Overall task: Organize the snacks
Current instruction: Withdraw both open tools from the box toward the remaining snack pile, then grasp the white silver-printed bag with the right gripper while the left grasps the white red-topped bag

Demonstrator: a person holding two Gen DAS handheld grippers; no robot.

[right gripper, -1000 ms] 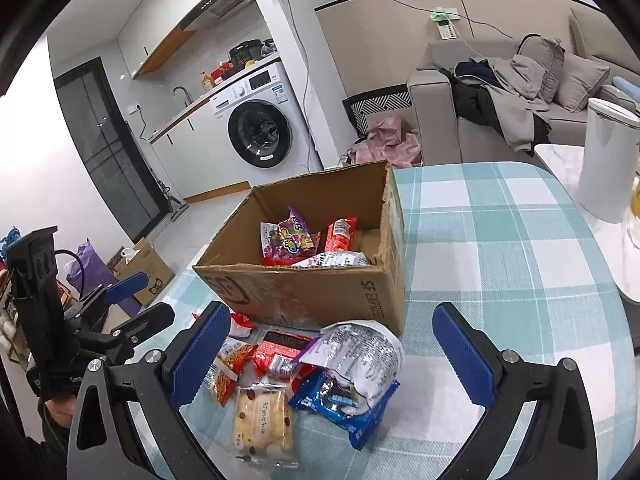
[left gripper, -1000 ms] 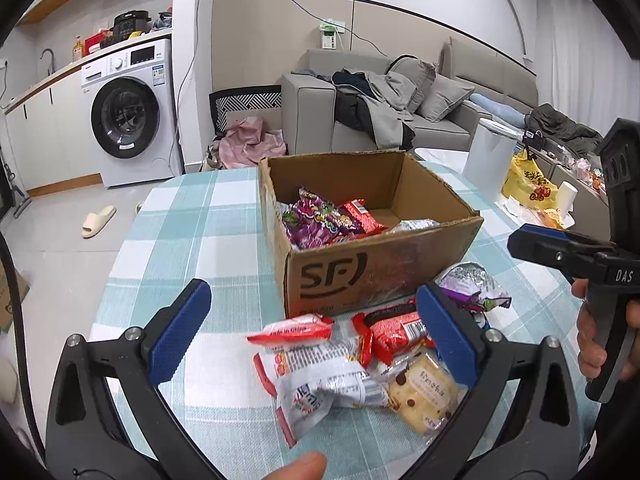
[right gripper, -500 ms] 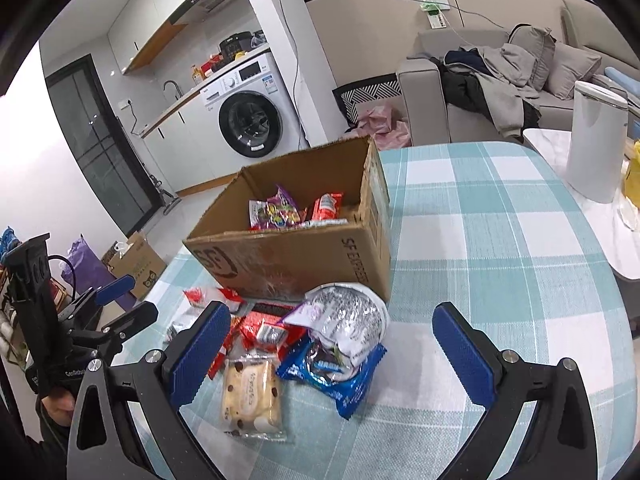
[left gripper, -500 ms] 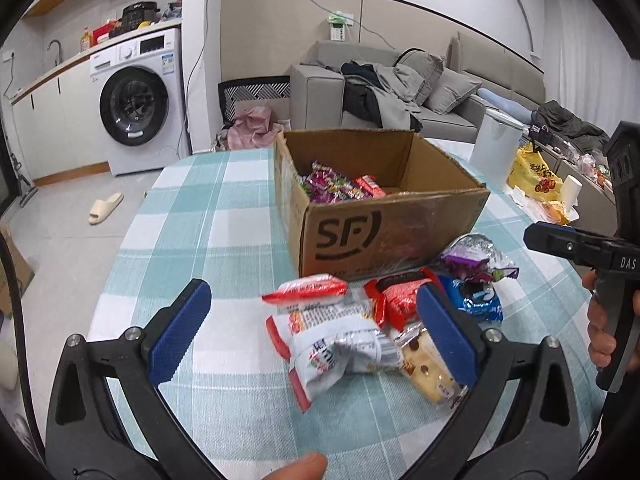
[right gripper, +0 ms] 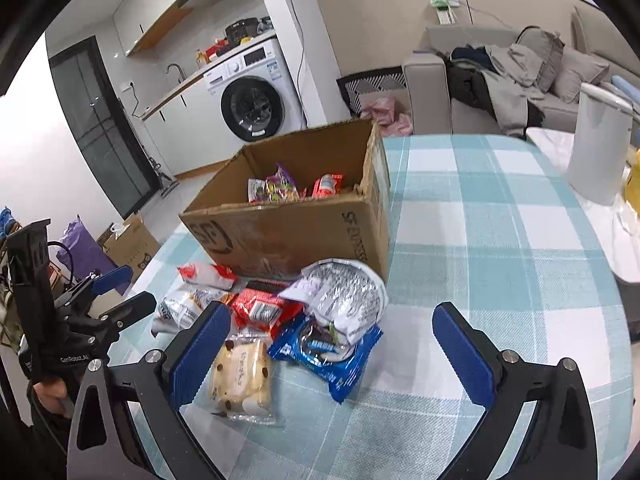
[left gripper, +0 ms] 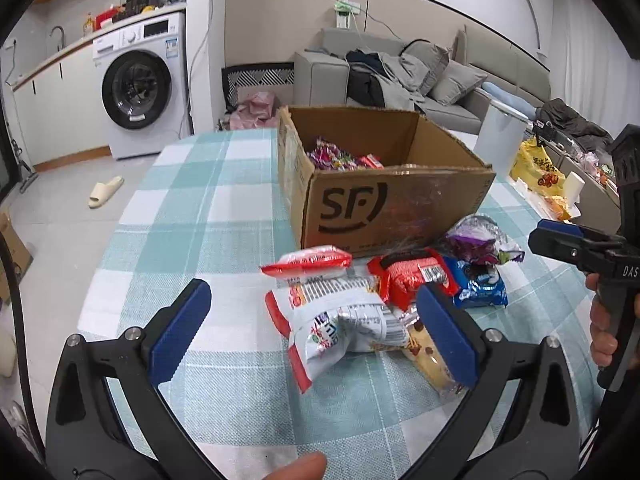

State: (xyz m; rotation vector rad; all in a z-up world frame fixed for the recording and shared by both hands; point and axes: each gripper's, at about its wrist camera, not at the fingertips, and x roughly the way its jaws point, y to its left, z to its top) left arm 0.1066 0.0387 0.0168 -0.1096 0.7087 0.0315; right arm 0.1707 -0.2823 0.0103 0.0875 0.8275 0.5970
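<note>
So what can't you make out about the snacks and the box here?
- Box floor: near wall hides it in both views.
- Cookie pack: mostly behind the left gripper's finger; clear in right view.
- Packet print: too small.
- Pile's underside: overlapping packets cover it.

Black fingers (left gripper: 452, 340), blue ribbed pads, silver screws

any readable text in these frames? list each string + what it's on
"SF": cardboard box, front face.
"SF EXPRESS", seen sideways and only partly clear: the box's side face.
"DAS", cut off at the frame edge: right gripper body.
"GenRobot.AI": left gripper body.
Print on the snack packets and washing machine labels: too small or blurred.
</note>
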